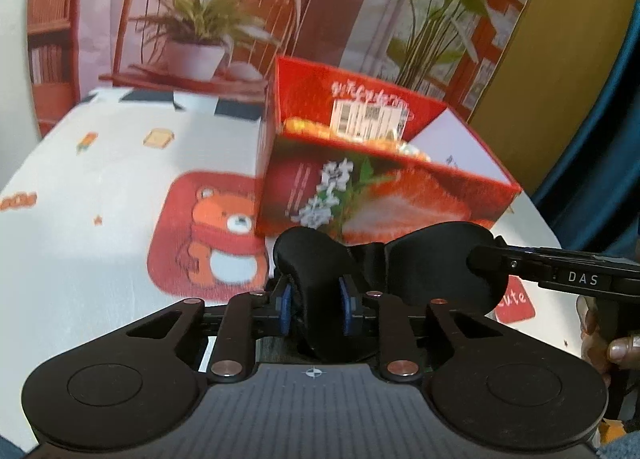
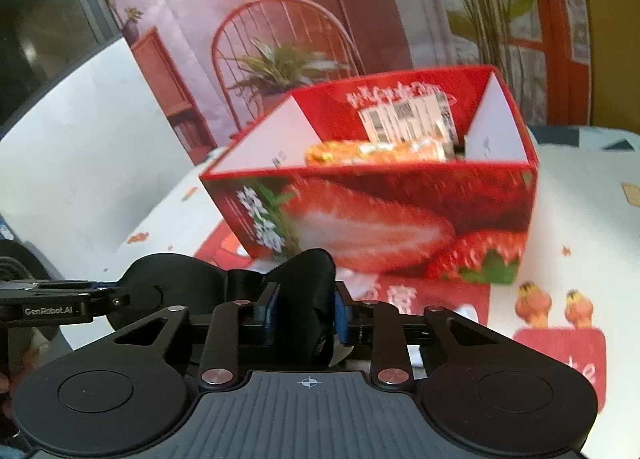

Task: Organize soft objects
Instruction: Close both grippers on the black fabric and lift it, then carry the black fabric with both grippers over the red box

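Black eye mask [image 1: 384,271] (apparently lengthwise across the red box [image 1: 384,199] front) is clamped in both claws.

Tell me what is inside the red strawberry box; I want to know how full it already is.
Inside the red strawberry box an orange-yellow packet shows above the front wall, with a white barcode label on the back wall. The front wall hides everything lower, so the fill level cannot be judged.

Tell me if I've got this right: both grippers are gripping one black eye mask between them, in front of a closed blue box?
Not quite. The box is red with strawberry print, and open-topped, as the right wrist view shows. Both the left gripper and right gripper do grip the black eye mask.
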A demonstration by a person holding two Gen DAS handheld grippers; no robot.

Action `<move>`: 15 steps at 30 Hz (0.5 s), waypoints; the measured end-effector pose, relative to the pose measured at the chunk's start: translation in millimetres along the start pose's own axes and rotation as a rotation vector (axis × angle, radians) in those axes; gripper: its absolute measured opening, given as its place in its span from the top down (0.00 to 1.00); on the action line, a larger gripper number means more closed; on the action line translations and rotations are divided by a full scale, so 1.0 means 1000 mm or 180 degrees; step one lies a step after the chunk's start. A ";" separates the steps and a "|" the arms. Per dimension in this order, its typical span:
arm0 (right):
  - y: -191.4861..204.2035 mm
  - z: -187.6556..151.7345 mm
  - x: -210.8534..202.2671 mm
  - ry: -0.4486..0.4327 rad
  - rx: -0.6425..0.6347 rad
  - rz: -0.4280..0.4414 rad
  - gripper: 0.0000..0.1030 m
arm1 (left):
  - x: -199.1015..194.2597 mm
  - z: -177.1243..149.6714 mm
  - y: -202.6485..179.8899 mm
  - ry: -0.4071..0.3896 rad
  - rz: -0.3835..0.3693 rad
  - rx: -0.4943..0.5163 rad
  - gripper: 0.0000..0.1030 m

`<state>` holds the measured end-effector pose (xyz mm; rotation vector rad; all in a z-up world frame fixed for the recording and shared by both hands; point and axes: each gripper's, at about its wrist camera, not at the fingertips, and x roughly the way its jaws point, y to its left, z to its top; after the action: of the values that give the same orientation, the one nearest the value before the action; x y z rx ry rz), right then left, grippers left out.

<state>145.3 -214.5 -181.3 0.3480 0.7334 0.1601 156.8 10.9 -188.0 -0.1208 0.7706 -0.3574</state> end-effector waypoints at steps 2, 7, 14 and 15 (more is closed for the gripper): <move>0.004 0.006 -0.001 -0.0044 -0.0047 0.0030 0.80 | -0.003 0.006 -0.001 -0.0076 0.0007 0.0021 0.79; 0.013 0.024 -0.008 -0.0201 -0.0164 0.0102 0.83 | -0.013 0.021 -0.002 -0.0266 0.0014 0.0021 0.79; 0.018 0.053 -0.020 -0.0431 -0.0256 0.0166 0.84 | -0.026 0.048 -0.008 -0.0560 0.0018 0.0056 0.80; 0.019 0.058 -0.021 -0.0468 -0.0276 0.0158 0.84 | -0.028 0.052 -0.010 -0.0618 0.0020 0.0074 0.80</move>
<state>168.7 -217.4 -121.6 0.2921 0.5711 0.2105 171.9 10.5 -130.5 -0.1294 0.5747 -0.3432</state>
